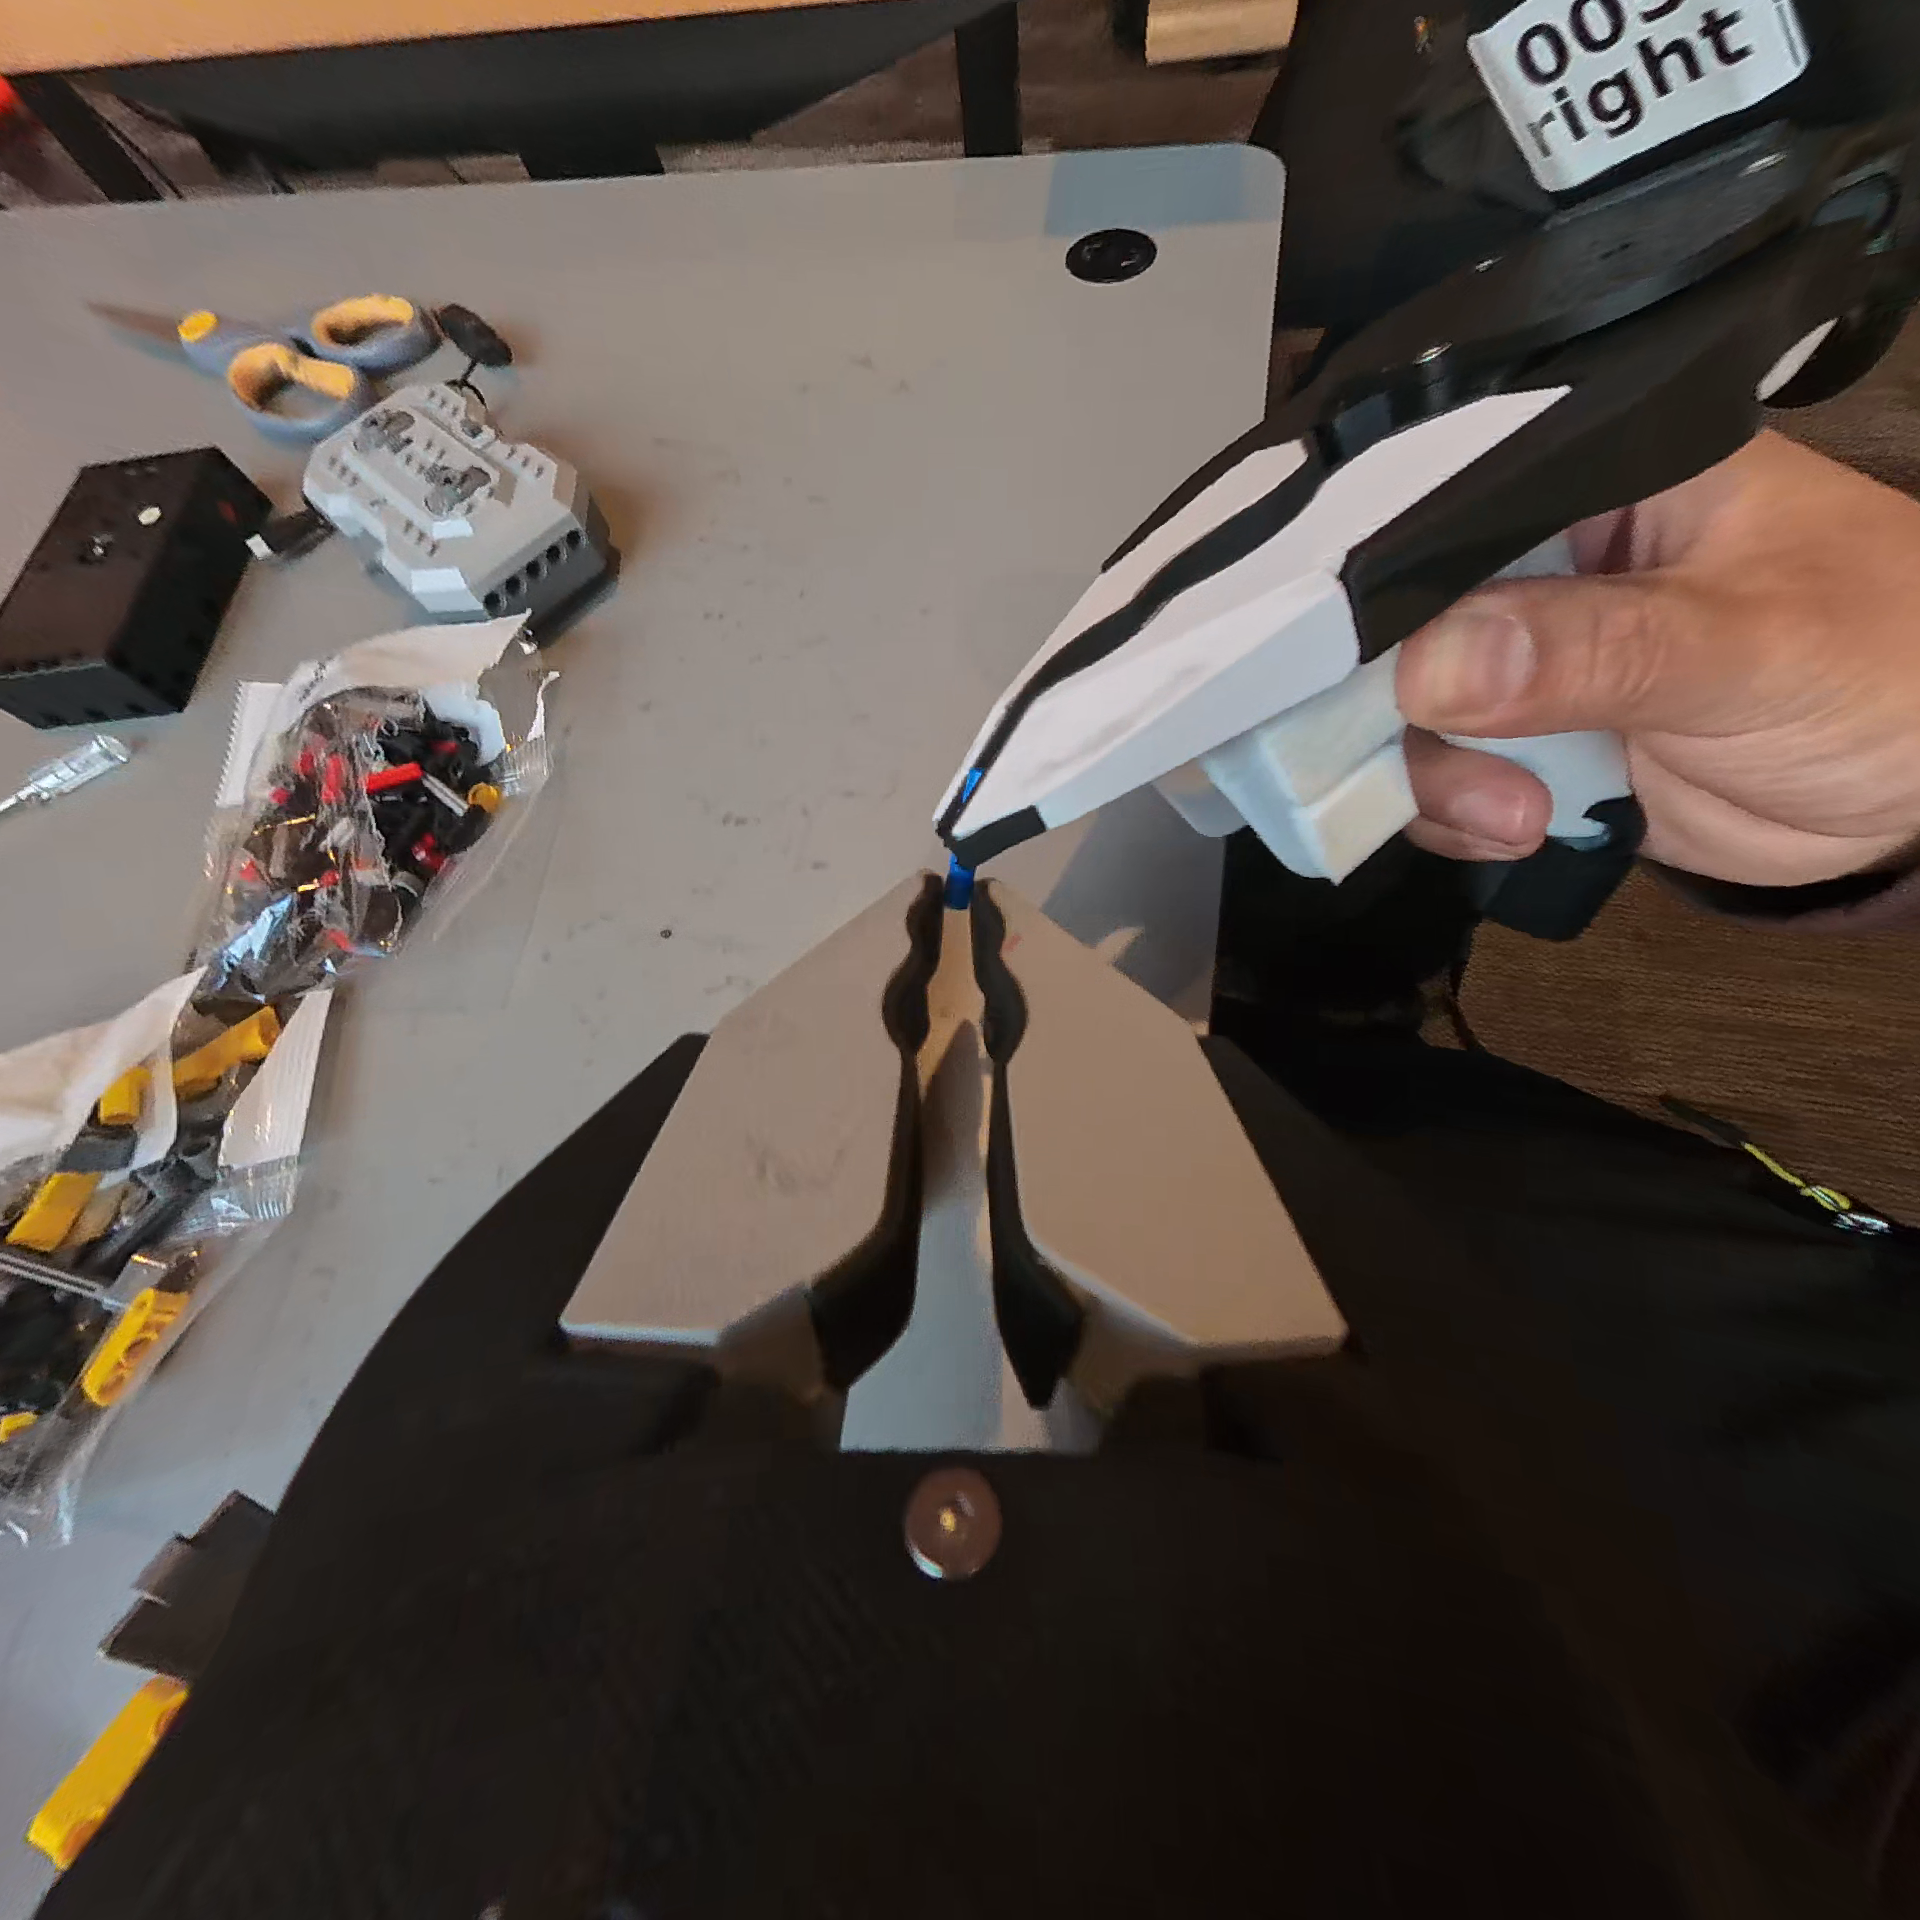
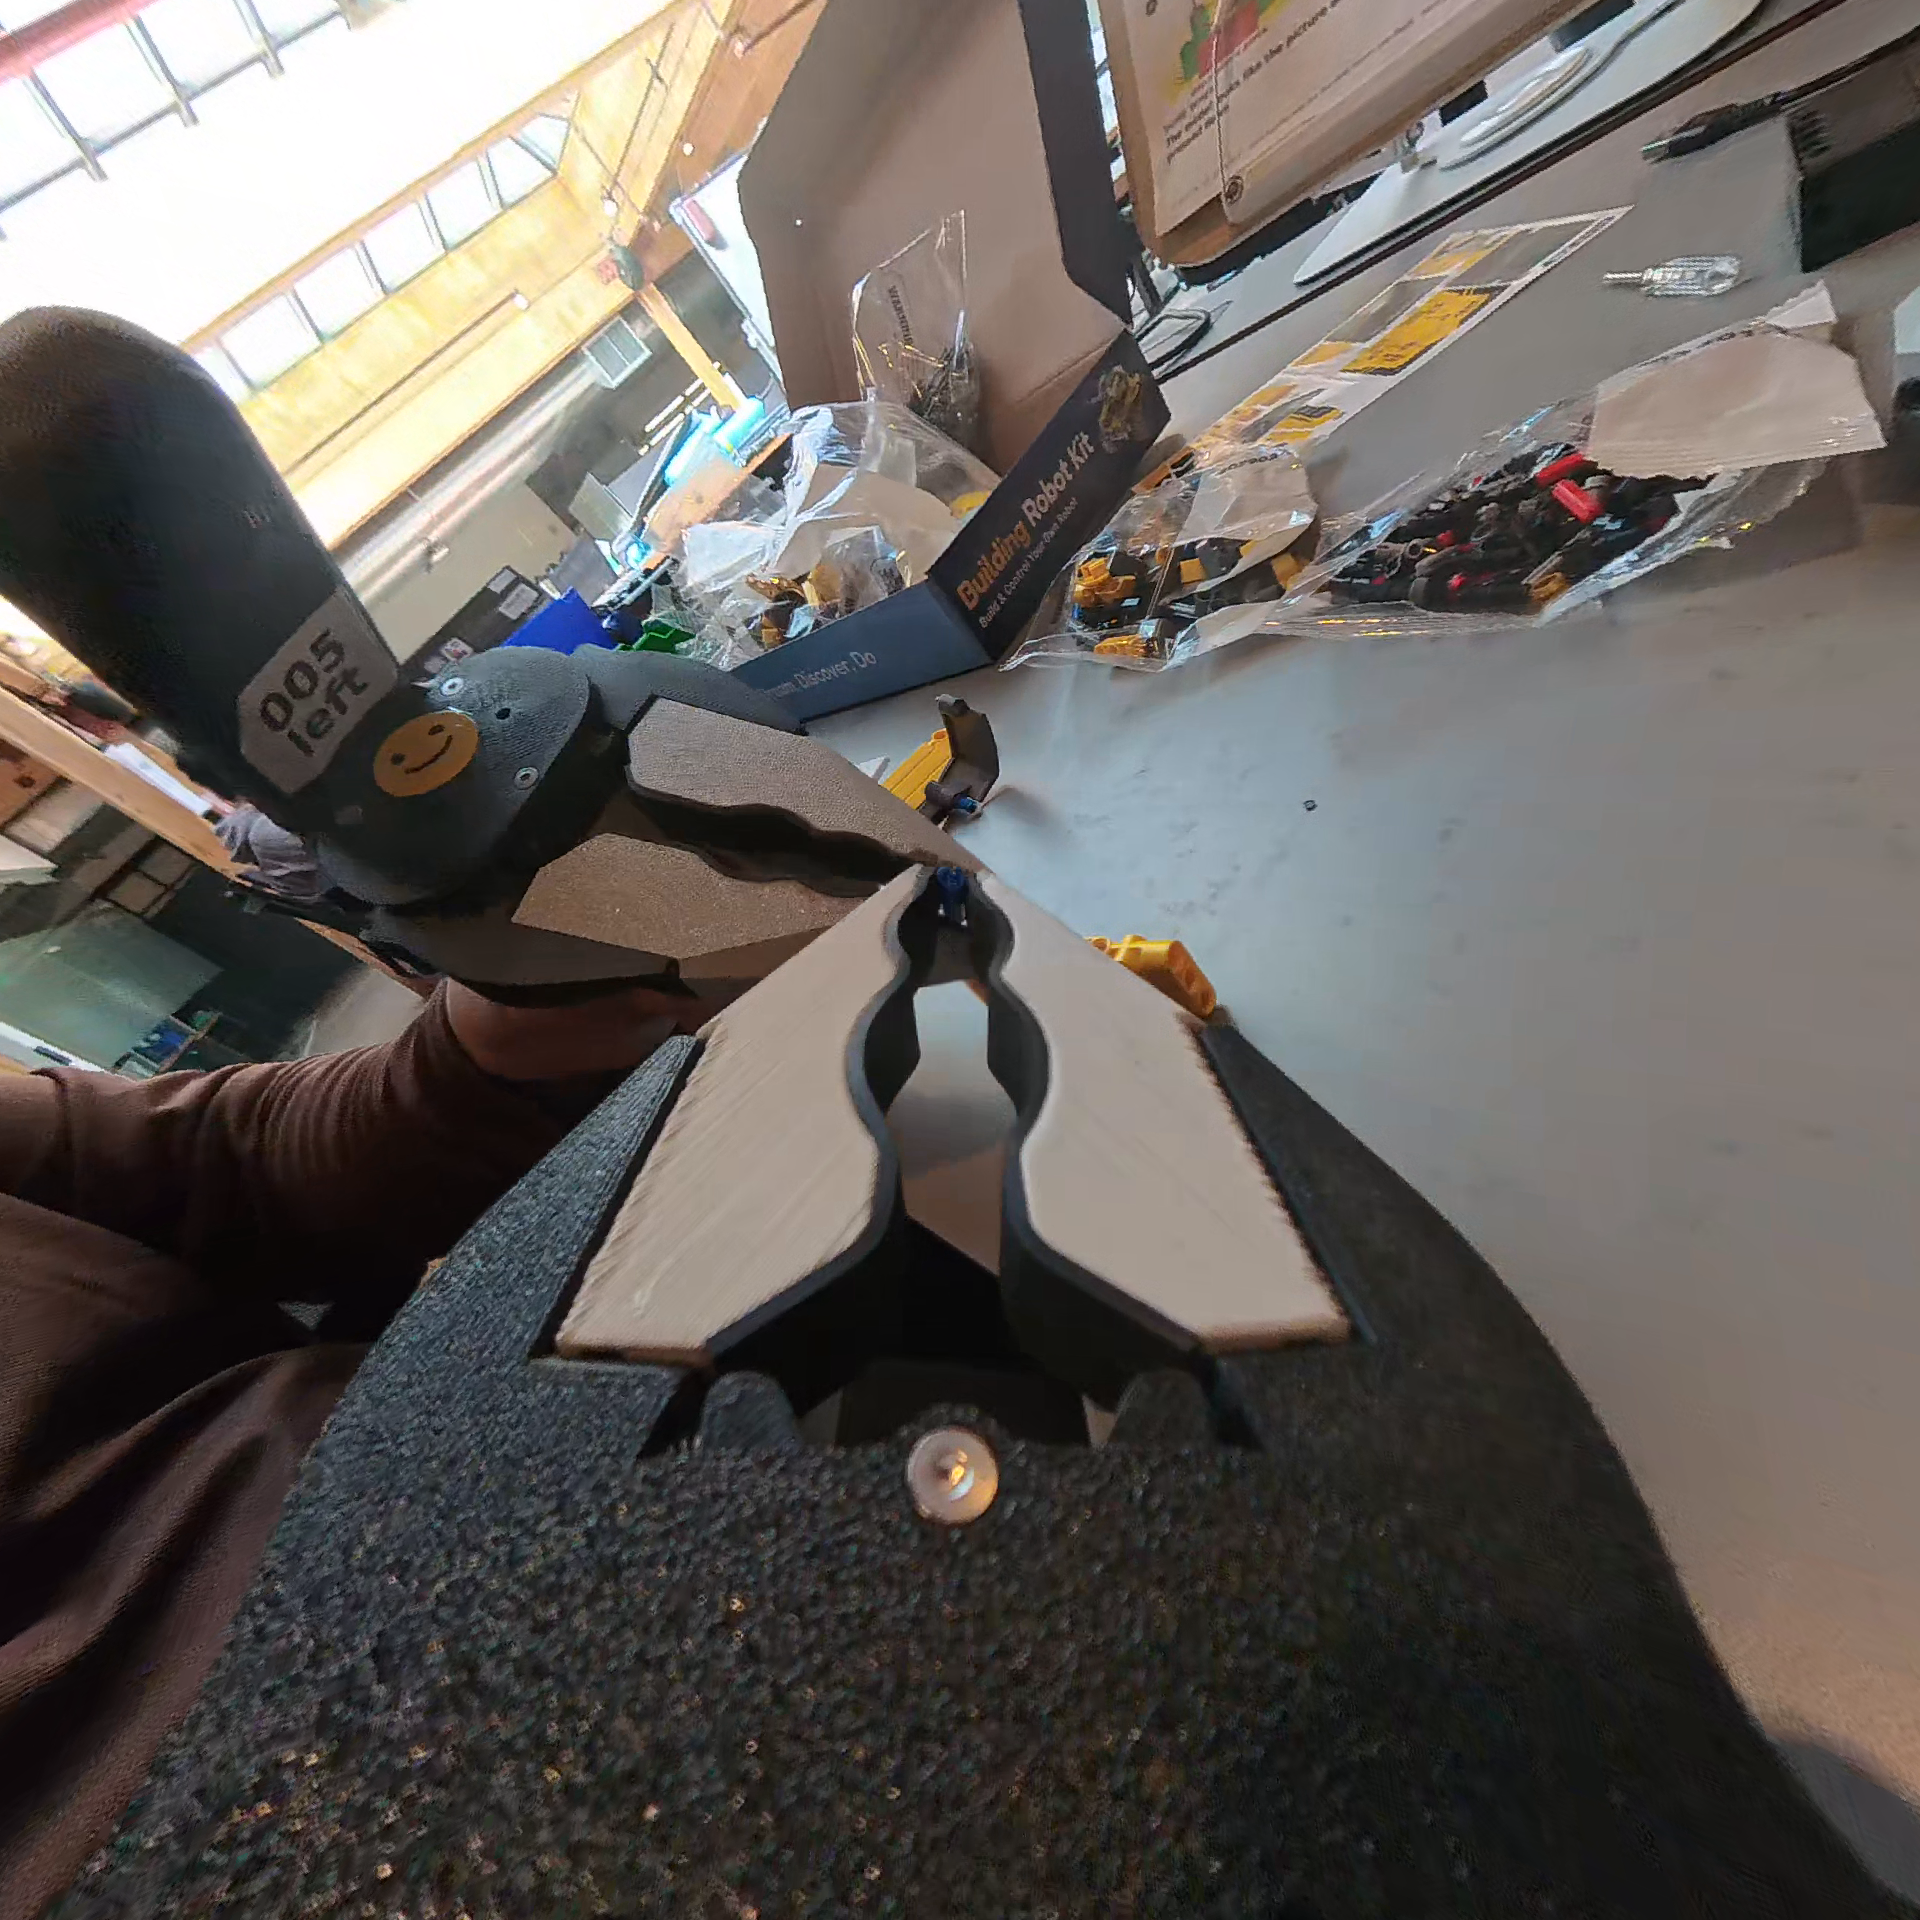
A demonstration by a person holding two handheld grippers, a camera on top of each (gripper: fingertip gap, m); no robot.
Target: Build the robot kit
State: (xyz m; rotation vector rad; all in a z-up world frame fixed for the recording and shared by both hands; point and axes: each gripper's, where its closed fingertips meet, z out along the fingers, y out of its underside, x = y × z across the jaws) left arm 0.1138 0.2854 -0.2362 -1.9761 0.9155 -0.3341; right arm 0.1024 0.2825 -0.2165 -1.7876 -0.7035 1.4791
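Roughly, per view:
Left gripper (image 1: 958,891): jaws nearly closed, clamped on a small blue pin (image 1: 957,885) at the very tips.
Right gripper (image 2: 953,899): jaws nearly closed on the same pin (image 2: 951,896); seen in the left wrist view, its tips (image 1: 961,844) came down from upper right onto the pin's top end.
Pin axis: looked roughly upright between the two tip pairs, left below, right above; exact tilt unclear.
Pin place: held above the counter (image 1: 790,520), near its right edge, not touching it.
Nearer: both touching, neither nearer.
Left of jaws: opened parts bags (image 1: 353,810), grey block (image 1: 457,509), black box (image 1: 114,582), scissors (image 1: 301,353).
Right view: yellow part (image 2: 1158,961) on the counter just beyond the tips.
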